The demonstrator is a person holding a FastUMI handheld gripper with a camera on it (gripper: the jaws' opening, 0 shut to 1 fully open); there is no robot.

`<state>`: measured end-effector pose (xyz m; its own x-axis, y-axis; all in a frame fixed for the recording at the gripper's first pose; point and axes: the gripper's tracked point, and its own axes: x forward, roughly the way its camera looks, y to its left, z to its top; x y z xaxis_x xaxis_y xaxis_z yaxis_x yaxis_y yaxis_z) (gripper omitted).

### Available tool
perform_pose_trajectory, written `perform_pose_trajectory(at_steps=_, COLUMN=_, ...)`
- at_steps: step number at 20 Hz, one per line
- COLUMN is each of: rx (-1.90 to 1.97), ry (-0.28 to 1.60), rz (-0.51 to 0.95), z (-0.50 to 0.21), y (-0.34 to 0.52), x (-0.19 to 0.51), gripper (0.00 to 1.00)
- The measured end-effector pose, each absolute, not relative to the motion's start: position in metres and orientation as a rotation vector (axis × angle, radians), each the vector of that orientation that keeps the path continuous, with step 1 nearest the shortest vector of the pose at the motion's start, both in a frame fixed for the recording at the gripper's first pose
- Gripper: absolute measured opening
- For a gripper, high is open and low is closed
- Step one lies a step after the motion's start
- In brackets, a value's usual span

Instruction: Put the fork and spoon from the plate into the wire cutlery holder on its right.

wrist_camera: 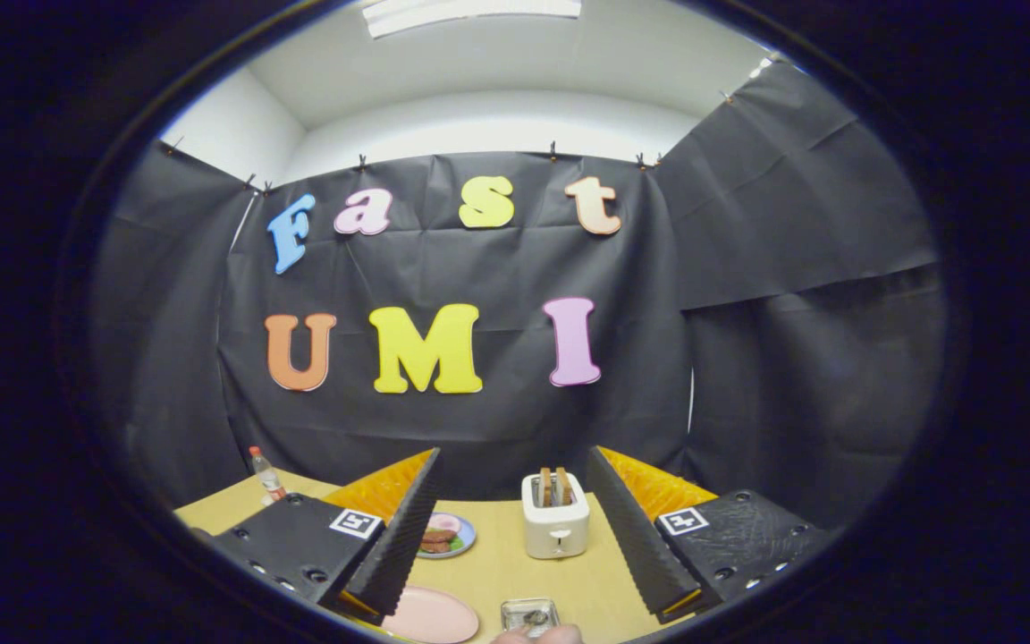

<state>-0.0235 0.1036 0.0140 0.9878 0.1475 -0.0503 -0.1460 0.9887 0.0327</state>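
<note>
The gripper [510, 537] is hovering above the wooden table [497, 572] with its fingers [394, 537] spread wide apart and gripping nothing. Taking the white toaster [555, 526] as the landmark, a pink plate [430, 615] is lying nearer than it and toward the left finger, low between the fingers, so any reach, I judge, is calling for a downward tilt. No fork or spoon can be made out on that plate, so their long axis cannot be told. A small wire-like holder [529, 615] is sitting just right of the plate, nearer than the toaster, with fingertips of a hand [537, 635] touching its near edge. A plate of food [445, 534] is resting left of the toaster.
</note>
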Motion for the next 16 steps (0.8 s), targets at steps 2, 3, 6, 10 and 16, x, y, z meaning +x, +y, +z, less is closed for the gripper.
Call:
perform_pose_trajectory(at_steps=2, rx=0.016, ry=0.049, rz=0.149, z=0.013, y=0.103, x=-0.024, gripper=0.96)
perform_pose_trajectory(at_steps=3, rx=0.011, ry=0.046, rz=0.148, z=0.014, y=0.103, x=-0.022, gripper=0.96)
perform_pose_trajectory(at_steps=6, rx=0.005, ry=0.04, rz=0.155, z=0.016, y=0.109, x=-0.022, gripper=0.96)
perform_pose_trajectory(at_steps=10, rx=-0.002, ry=0.033, rz=0.168, z=0.017, y=0.117, x=-0.025, gripper=0.96)
perform_pose_trajectory(at_steps=16, rx=-0.005, ry=0.03, rz=0.186, z=0.017, y=0.133, x=-0.025, gripper=0.96)
